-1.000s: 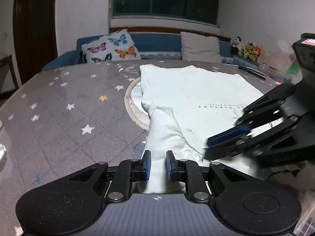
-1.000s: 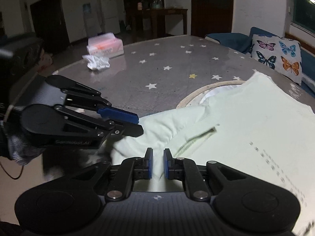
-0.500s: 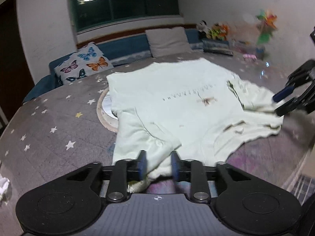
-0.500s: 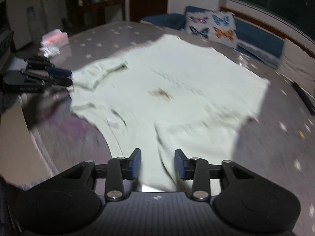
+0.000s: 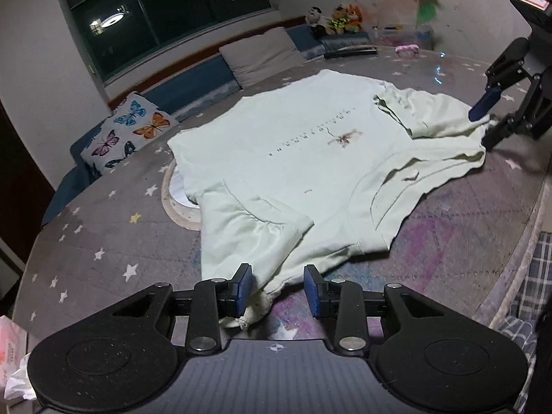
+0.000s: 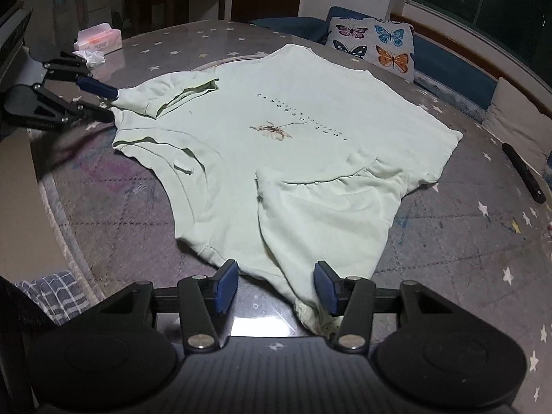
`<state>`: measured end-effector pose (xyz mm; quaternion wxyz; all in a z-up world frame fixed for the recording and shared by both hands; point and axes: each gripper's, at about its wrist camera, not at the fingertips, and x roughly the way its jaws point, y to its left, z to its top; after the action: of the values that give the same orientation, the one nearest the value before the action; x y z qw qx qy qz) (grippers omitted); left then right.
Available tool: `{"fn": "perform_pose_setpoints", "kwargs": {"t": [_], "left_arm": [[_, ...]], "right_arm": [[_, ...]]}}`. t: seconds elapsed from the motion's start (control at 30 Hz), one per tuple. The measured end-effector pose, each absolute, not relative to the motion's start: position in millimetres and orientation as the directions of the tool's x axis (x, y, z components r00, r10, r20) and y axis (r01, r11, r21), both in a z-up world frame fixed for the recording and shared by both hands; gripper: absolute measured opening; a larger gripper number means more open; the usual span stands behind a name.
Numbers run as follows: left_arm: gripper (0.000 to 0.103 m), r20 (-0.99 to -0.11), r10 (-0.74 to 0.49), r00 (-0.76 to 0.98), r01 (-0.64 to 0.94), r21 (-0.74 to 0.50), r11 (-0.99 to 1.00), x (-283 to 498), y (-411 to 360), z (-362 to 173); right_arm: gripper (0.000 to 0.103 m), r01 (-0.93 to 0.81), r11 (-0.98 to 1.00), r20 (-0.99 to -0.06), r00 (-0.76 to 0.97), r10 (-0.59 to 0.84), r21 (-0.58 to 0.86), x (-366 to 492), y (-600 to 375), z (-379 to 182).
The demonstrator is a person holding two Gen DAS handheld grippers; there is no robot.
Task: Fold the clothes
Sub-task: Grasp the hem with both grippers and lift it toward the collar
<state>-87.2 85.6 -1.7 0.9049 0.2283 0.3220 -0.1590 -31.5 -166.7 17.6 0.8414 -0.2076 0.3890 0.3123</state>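
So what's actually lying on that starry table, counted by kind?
T-shirt: 1
Tissue box: 1
Crumpled tissue: 1
Black stick-like object: 1
Total: 4

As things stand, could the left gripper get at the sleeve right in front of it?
Probably yes. The left gripper sits at the sleeve tip, its jaws apart with loose cloth between them, one pad against it. Nothing lies on that sleeve, and the right gripper is at the shirt's other sleeve.
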Motion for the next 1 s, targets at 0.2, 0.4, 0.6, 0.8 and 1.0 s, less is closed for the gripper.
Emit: {"fn": "perform_pose_setpoints", "kwargs": {"t": [0.2, 0.4, 0.6, 0.8, 1.0], "left_arm": [[0.036, -0.663, -0.156, 0.732, 0.473, 0.33, 0.817, -80, 87, -6], [0.037, -0.675, -0.185, 0.715, 0.521, 0.336, 0.785, -75, 90, -7], [0.023, -0.701, -0.229, 0.676, 0.513, 0.224, 0.829, -60, 99, -6], [0.007, -0.667, -0.209, 0.715, 0.455, 0.217, 0.864, -72, 94, 2], [0.005, -0.606, -0.222, 0.764, 0.424, 0.212, 0.881, -109, 85, 27]], "right_arm": [[0.024, -0.655, 0.747, -0.781, 0.524, 0.34, -0.114, -29, -170, 18], [0.014, -0.62, 0.774, -0.768, 0.558, 0.314, -0.133, -26, -170, 19], [0.011, -0.602, 0.787, -0.753, 0.578, 0.315, -0.133, -25, -170, 16], [0.009, -0.586, 0.798, -0.721, 0.614, 0.323, -0.142, -32, -175, 23], [0.009, -0.575, 0.796, -0.671, 0.667, 0.324, -0.187, -60, -181, 41]]}}
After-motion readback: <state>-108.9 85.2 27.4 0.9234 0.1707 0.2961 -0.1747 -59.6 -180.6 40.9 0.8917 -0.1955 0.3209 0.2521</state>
